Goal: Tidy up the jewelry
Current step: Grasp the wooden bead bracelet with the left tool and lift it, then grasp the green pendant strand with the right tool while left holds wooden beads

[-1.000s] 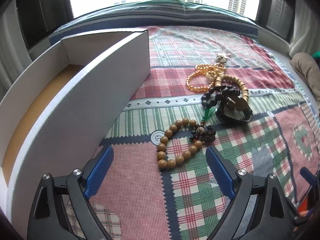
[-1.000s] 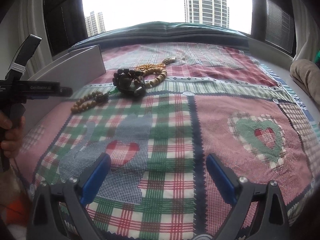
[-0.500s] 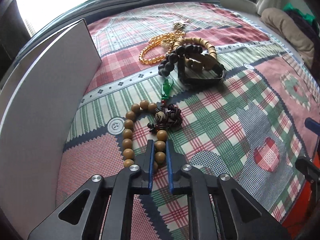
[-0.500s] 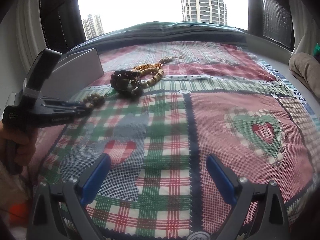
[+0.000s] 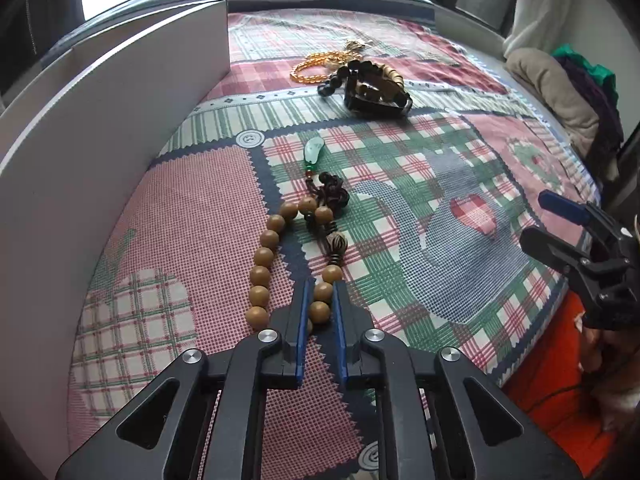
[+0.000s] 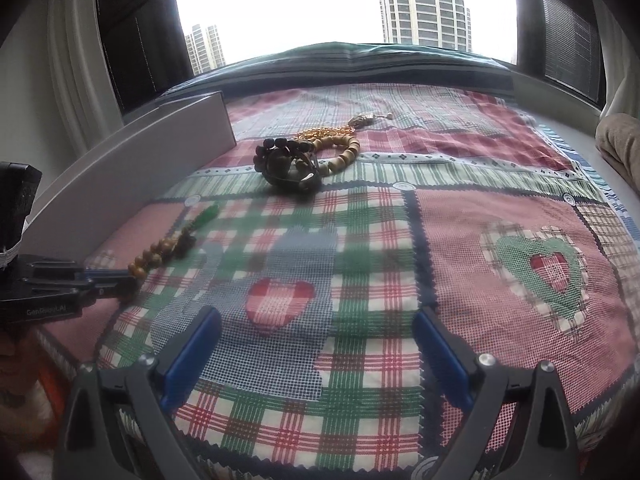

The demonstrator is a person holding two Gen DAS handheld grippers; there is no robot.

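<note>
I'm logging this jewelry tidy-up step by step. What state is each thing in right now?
Left gripper: shut on the wooden bead bracelet.
Wooden bead bracelet: stretched long on the quilt, one side pinched.
Right gripper: open, holding nothing.
White box: open on top, inside hidden.
Pile of bracelets: heaped together, untouched.

left gripper (image 5: pixel 320 300) jaws clamped, right gripper (image 6: pixel 316 344) jaws spread

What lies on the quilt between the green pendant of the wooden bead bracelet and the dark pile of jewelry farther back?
Nothing: in the left wrist view only bare plaid quilt separates the green pendant from the jewelry pile.
</note>
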